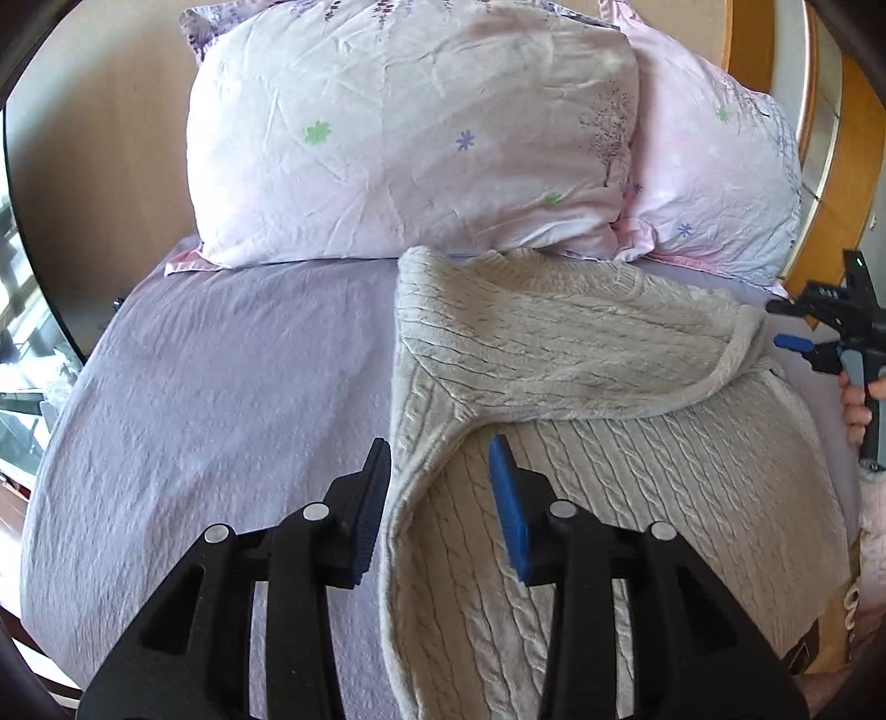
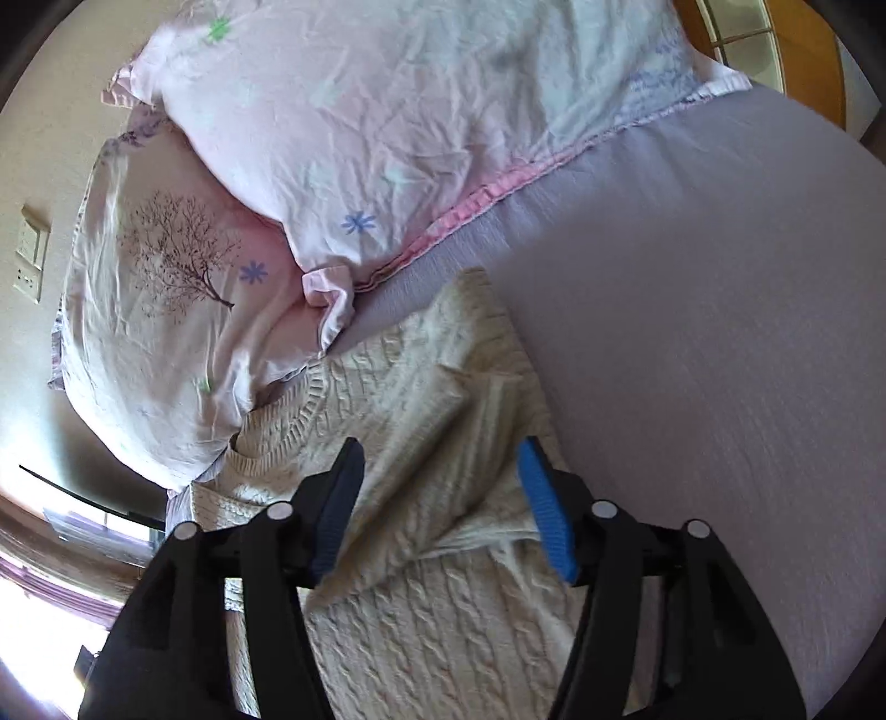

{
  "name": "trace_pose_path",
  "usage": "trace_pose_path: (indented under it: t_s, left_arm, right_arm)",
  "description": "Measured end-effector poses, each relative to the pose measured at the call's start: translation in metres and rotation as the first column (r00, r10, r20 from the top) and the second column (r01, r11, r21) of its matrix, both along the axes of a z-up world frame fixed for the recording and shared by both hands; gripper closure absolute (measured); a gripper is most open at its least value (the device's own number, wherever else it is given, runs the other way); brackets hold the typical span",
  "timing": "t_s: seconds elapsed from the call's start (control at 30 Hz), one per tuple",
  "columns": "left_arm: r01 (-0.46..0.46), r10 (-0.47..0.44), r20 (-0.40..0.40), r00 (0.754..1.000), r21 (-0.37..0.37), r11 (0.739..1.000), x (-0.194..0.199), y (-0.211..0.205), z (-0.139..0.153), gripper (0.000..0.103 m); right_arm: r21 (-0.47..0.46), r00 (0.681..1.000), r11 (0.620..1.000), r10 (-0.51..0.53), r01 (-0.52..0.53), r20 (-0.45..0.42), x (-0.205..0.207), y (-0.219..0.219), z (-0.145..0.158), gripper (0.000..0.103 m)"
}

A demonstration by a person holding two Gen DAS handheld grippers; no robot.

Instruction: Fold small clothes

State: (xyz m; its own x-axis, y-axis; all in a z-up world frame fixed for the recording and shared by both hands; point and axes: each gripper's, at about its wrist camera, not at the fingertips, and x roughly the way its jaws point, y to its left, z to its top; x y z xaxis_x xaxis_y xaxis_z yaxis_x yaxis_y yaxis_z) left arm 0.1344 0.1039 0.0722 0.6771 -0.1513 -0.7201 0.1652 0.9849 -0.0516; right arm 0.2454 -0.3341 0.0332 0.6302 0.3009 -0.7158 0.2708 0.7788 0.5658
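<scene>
A cream cable-knit sweater (image 1: 581, 399) lies on the lilac bed sheet (image 1: 221, 387), its upper part folded over its body. My left gripper (image 1: 440, 448) is open, its jaws astride the sweater's left folded edge, holding nothing. My right gripper (image 2: 440, 451) is open above the sweater (image 2: 421, 443) near the ribbed collar (image 2: 288, 437) and a folded sleeve, holding nothing. The right gripper also shows in the left wrist view (image 1: 797, 327) at the sweater's far right edge.
Two pale pink flowered pillows (image 1: 410, 133) (image 1: 714, 177) lie at the head of the bed, just beyond the sweater. A wooden headboard (image 1: 747, 39) stands behind them. A wall socket (image 2: 30, 260) is on the wall at left. Bare sheet (image 2: 720, 332) extends beside the sweater.
</scene>
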Motion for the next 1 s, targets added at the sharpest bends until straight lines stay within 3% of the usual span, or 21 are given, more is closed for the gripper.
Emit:
trace_pose_path:
  t_s: [0.17,0.2,0.23,0.3,0.37,0.4,0.47,0.57,0.6,0.67,0.73,0.77,0.87,0.93,1.0]
  left_arm:
    - [0.075,-0.076,-0.01,0.997,-0.057,0.996,0.0,-0.015,-0.001,0.056]
    - [0.084,-0.085,-0.012,0.996,-0.065,0.994,-0.002,-0.019,-0.002,0.054]
    - [0.091,-0.093,-0.013,0.996,-0.071,0.993,-0.002,-0.021,-0.003,0.052]
    - [0.094,-0.095,-0.013,0.995,-0.067,0.993,-0.002,-0.024,-0.003,0.052]
    - [0.088,-0.089,-0.009,0.996,-0.071,0.994,-0.004,-0.02,-0.002,0.051]
    - [0.079,-0.08,-0.006,0.997,-0.076,0.994,-0.006,-0.016,-0.002,0.049]
    - [0.06,-0.061,-0.007,0.998,-0.081,0.995,-0.008,-0.01,-0.004,0.046]
    - [0.04,-0.044,-0.041,0.998,-0.113,0.993,-0.011,0.001,-0.013,0.046]
    - [0.036,-0.043,-0.055,0.998,-0.123,0.992,-0.012,0.004,-0.016,0.046]
    - [0.026,-0.039,-0.083,0.996,-0.145,0.989,-0.016,0.01,-0.022,0.046]
    - [0.024,-0.041,-0.103,0.994,-0.167,0.986,-0.027,0.017,-0.026,0.043]
    - [0.023,-0.042,-0.11,0.993,-0.17,0.985,-0.034,0.021,-0.029,0.037]
    - [0.021,-0.044,-0.134,0.99,-0.169,0.985,-0.049,0.028,-0.036,0.035]
    - [0.022,-0.052,-0.16,0.986,-0.183,0.983,-0.06,0.031,-0.043,0.035]
    - [0.033,-0.071,-0.182,0.981,-0.206,0.978,-0.073,0.031,-0.051,0.035]
  right_arm:
    - [-0.049,0.998,0.998,0.033,-0.036,-0.048,0.018,0.025,-0.007,0.046]
    - [-0.069,0.996,0.997,0.041,-0.046,-0.079,0.027,0.029,-0.015,0.061]
    - [-0.077,0.993,0.995,0.051,-0.059,-0.107,0.034,0.032,-0.022,0.099]
    - [-0.048,0.998,0.997,0.057,-0.059,-0.038,0.035,0.029,-0.016,0.097]
    - [0.002,0.984,0.998,0.067,-0.069,0.164,0.019,0.025,0.015,0.098]
    - [0.002,0.952,0.998,0.054,-0.057,0.303,-0.002,0.02,0.038,0.098]
    - [-0.031,0.937,0.999,0.027,-0.018,0.349,-0.02,0.014,0.044,0.098]
    - [-0.074,0.987,0.997,0.003,0.009,0.162,-0.023,0.006,0.005,0.097]
    - [-0.077,0.996,0.997,-0.002,0.009,0.085,-0.028,0.003,-0.012,0.093]
    - [-0.092,1.0,0.996,-0.014,0.016,0.025,-0.049,-0.004,-0.026,0.081]
    - [-0.12,0.998,0.992,-0.021,0.029,0.063,-0.08,-0.013,-0.025,0.038]
    - [-0.157,0.996,0.987,-0.021,0.034,0.084,-0.103,-0.017,-0.022,0.031]
    - [-0.187,0.999,0.982,0.004,0.004,0.042,-0.14,-0.029,-0.029,0.032]
    - [-0.148,0.999,0.988,0.045,-0.048,-0.021,-0.161,-0.034,-0.04,0.049]
    - [-0.115,0.995,0.989,0.086,-0.091,-0.051,-0.186,-0.033,-0.052,0.056]
